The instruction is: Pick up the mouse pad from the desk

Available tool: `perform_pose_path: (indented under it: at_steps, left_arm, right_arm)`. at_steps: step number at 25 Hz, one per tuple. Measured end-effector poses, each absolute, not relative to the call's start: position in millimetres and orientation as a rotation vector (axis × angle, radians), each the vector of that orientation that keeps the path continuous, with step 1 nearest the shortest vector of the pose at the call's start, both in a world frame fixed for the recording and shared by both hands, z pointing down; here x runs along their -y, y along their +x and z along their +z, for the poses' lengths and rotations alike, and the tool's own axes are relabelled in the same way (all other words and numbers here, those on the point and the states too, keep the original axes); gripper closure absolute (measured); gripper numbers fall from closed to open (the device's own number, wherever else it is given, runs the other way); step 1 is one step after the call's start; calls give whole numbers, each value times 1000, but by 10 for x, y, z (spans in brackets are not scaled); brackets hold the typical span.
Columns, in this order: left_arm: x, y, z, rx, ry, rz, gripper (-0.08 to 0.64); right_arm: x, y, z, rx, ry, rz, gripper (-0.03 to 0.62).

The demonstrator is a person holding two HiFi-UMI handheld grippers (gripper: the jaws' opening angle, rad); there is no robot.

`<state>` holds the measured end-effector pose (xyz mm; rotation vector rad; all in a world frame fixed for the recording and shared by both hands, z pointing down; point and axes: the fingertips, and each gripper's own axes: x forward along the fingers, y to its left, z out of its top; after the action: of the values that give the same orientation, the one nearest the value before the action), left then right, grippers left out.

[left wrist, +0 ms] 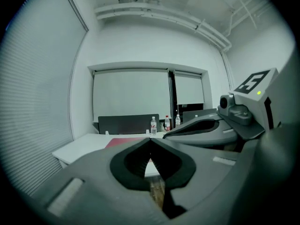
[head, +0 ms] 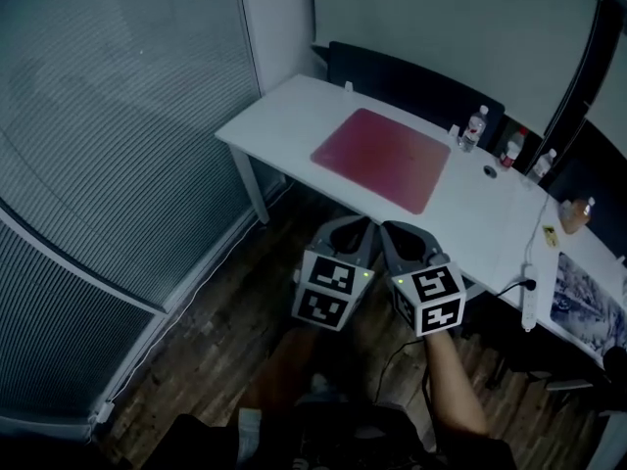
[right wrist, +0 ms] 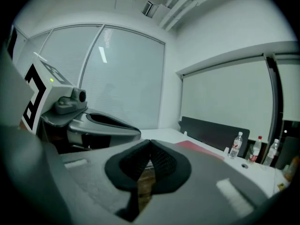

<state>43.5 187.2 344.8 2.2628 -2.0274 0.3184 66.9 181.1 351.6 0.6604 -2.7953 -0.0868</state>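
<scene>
The red mouse pad [head: 382,158] lies flat on the white desk [head: 284,116], with bottles [head: 474,128] near it. The left gripper [head: 355,223] and the right gripper [head: 393,226] hang side by side over the wooden floor [head: 225,331], short of the desk. Both are closed tight, holding nothing.
</scene>
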Motion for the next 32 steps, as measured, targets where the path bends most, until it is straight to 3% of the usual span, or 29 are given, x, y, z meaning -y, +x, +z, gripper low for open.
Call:
perform_pose_path:
  at_steps: [17, 32]
  left_arm:
    - [-1872, -139, 3453, 2036, 2266, 286, 555]
    - [-982, -388, 3636, 2044, 2220, 375, 555]
  right_arm:
    - [-1747, 140, 3487, 2799, 683, -110, 591]
    - [-855, -93, 3661, 2832, 654, -48, 591]
